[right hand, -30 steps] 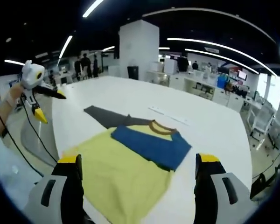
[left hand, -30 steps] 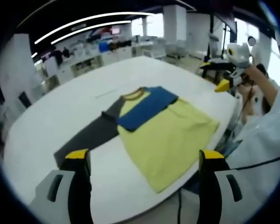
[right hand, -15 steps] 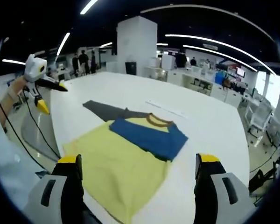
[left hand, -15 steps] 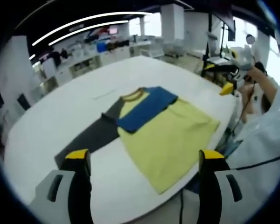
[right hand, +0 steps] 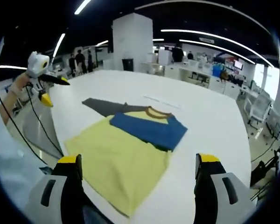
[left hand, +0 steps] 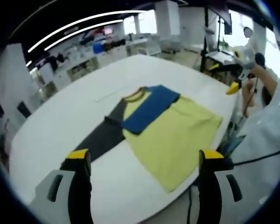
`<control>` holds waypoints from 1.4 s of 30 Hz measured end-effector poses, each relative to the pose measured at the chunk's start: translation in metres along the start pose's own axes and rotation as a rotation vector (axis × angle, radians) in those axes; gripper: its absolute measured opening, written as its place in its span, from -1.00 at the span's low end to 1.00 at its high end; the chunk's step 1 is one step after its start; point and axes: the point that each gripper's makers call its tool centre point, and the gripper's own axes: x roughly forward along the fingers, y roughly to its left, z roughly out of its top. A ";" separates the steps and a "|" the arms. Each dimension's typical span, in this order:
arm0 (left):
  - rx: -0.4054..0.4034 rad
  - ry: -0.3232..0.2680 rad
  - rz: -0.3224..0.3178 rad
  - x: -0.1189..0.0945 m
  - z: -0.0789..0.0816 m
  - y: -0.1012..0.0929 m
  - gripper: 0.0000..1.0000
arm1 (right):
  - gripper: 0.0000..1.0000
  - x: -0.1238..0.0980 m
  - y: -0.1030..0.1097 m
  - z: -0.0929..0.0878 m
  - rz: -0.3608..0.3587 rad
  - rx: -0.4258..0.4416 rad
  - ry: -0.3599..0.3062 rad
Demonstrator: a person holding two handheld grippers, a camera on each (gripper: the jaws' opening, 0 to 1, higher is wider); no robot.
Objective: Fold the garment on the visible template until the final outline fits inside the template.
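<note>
A T-shirt lies flat on the white table (left hand: pixel 51 126). Its yellow body (left hand: pixel 177 137) reaches the near table edge. One blue sleeve (left hand: pixel 147 107) is folded across the chest, and the grey sleeve (left hand: pixel 102 137) stretches out sideways. In the right gripper view I see the yellow body (right hand: pixel 116 158), the blue sleeve (right hand: pixel 149 130) and the grey sleeve (right hand: pixel 102 106). My left gripper (left hand: pixel 143 156) hovers open above the near edge and holds nothing; it appears again, held in a hand off the table (right hand: pixel 55 89). My right gripper (right hand: pixel 137 160) is open and empty too, and appears held off the table's side (left hand: pixel 226 77).
A thin pale strip (left hand: pixel 105 95) lies on the table beyond the collar (right hand: pixel 161 101). A person in white stands at the table's edge (left hand: pixel 270 140). Cables hang from the grippers (right hand: pixel 32 126). Desks, a white pillar (right hand: pixel 133 44) and people fill the background.
Both views have shifted slightly with the hands. The shirt lies as before, and both grippers stay open off the cloth.
</note>
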 end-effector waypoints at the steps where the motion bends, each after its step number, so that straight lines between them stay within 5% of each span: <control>1: 0.005 0.001 0.001 0.000 0.000 0.001 0.83 | 1.00 -0.001 -0.002 -0.001 -0.005 0.004 0.001; 42: 0.023 0.012 0.062 -0.014 0.000 0.073 0.82 | 1.00 -0.011 -0.005 -0.011 -0.046 0.044 0.043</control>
